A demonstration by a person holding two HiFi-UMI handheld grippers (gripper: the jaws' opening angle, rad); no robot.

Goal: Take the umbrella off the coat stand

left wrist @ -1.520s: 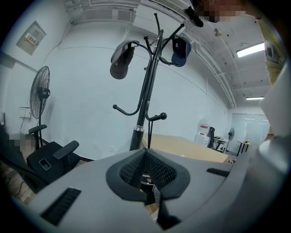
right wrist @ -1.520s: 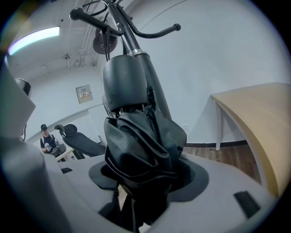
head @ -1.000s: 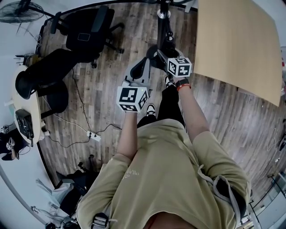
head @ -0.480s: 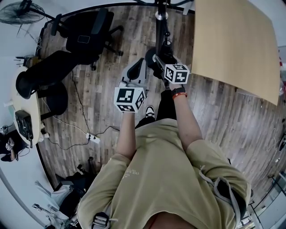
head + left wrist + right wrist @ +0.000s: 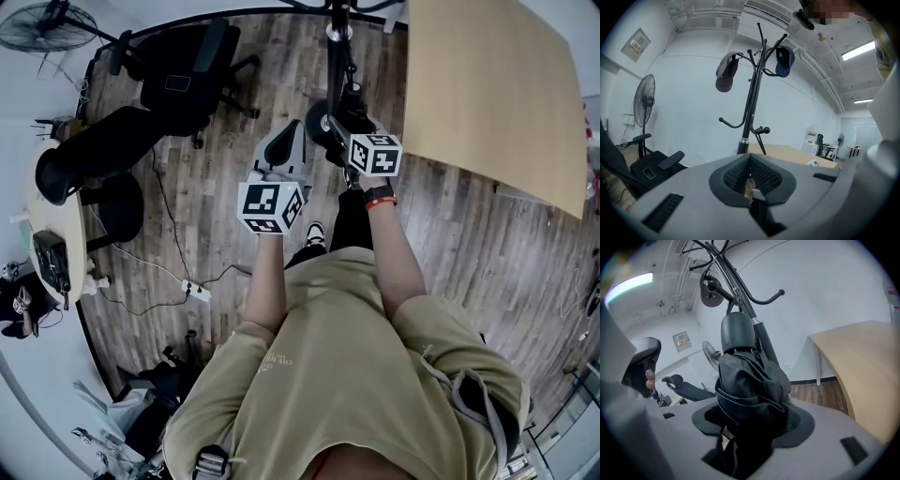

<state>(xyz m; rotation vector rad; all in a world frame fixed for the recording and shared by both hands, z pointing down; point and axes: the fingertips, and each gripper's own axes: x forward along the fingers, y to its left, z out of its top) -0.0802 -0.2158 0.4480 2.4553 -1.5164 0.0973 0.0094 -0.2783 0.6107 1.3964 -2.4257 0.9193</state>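
Note:
My right gripper (image 5: pixel 751 420) is shut on a folded black umbrella (image 5: pixel 747 383), whose grey handle cap (image 5: pixel 738 333) stands up in front of the jaws. Right behind it rises the black coat stand (image 5: pixel 740 301) with its curved hooks. In the head view the right gripper (image 5: pixel 336 122) is beside the coat stand's pole (image 5: pixel 339 56), above its round base. My left gripper (image 5: pixel 286 145) hangs a little to the left, shut and holding nothing. In the left gripper view the stand (image 5: pixel 751 103) is farther off, with a grey cap (image 5: pixel 725 72) and a blue cap (image 5: pixel 784 61) on its hooks.
A large wooden table (image 5: pixel 497 94) lies close on the right of the stand. Two black office chairs (image 5: pixel 187 66) (image 5: pixel 94 150) and a floor fan (image 5: pixel 37 23) stand to the left. A power strip with cable (image 5: pixel 192 286) lies on the wood floor.
My right gripper has risen a little with the umbrella in it, staying beside the stand. The left gripper has hardly moved.

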